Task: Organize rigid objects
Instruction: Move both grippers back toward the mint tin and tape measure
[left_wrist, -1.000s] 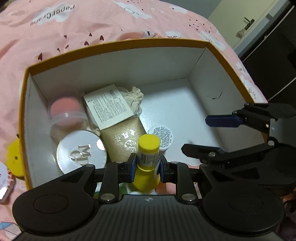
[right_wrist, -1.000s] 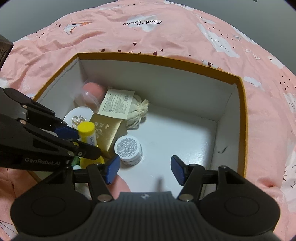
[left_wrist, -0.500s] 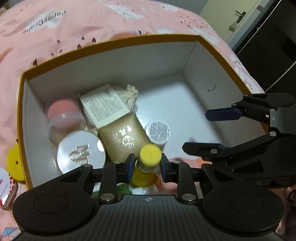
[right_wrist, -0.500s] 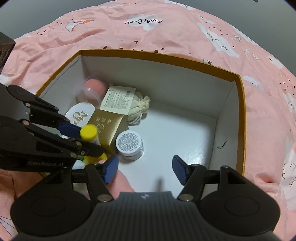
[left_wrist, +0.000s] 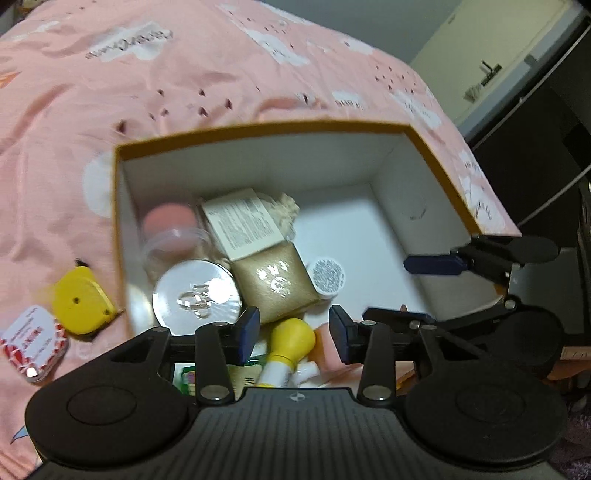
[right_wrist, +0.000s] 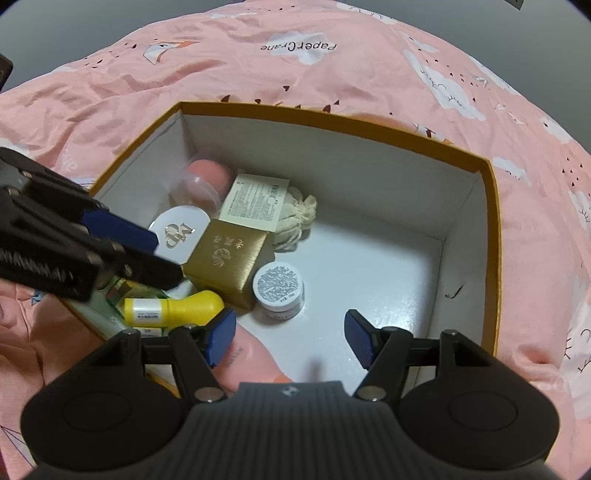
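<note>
Yellow plastic bottle with the rounded cap is already down in the orange-rimmed cardboard box, lying on its side at the near-left corner, cap just beside the gold square gift box. Your left gripper has just been opening, and its blue pads stand clear of the bottle on both sides, so it's let go. Your right gripper hangs over the bare white floor of the box with its jaws apart and nothing between them.

What I'd watch from here: that bottle is round and lying loose, partly on a green packet, so it'll probably roll if you clip it while pulling the left tongs out. The cap sits right between the pads in the left view, easy to snag.

You've still got a yellow tape measure and a red-and-white tin out on the pink bedspread just beside the box's left wall. Reach for them too low and you could knock that wall and shuffle everything inside, like the round silver compact and the small white jar.
</note>
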